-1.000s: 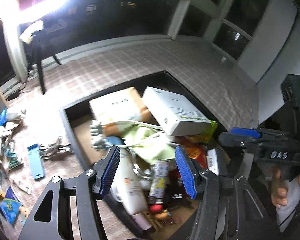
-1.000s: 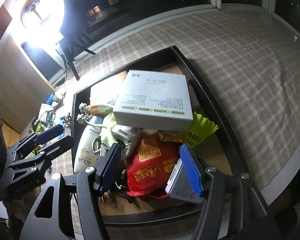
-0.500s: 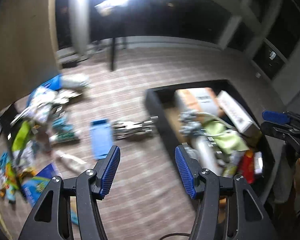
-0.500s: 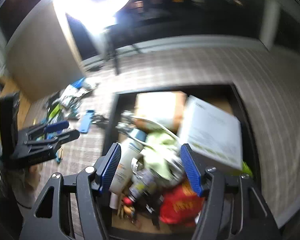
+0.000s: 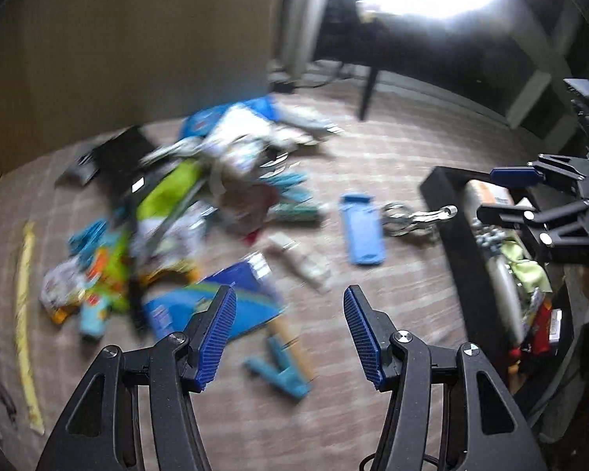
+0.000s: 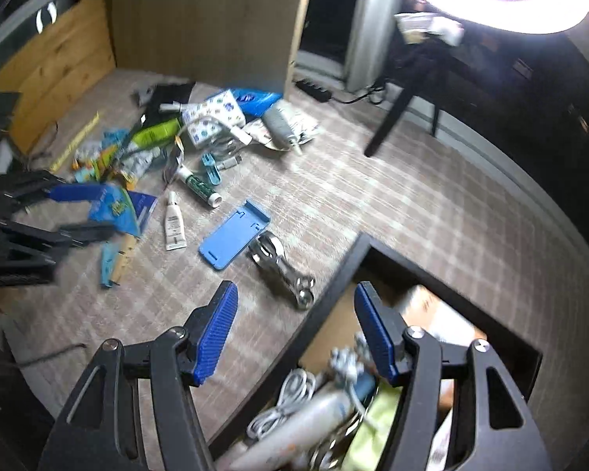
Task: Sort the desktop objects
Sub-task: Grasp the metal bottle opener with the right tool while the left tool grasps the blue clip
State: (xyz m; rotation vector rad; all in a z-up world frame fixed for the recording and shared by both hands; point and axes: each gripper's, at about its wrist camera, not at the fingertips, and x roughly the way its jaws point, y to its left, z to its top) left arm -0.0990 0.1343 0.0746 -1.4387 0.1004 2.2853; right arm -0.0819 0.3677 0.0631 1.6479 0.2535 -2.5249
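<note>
Both claws share one build: matte black skeletal frames with triangular cut-outs and round silver screw heads at the pivots. The left claw [image 5: 290,333] carries two ribbed blue pads [image 5: 218,337] on black fingers. The right claw [image 6: 296,333] has the same ribbed blue pads [image 6: 373,333] and silver screws.
</note>
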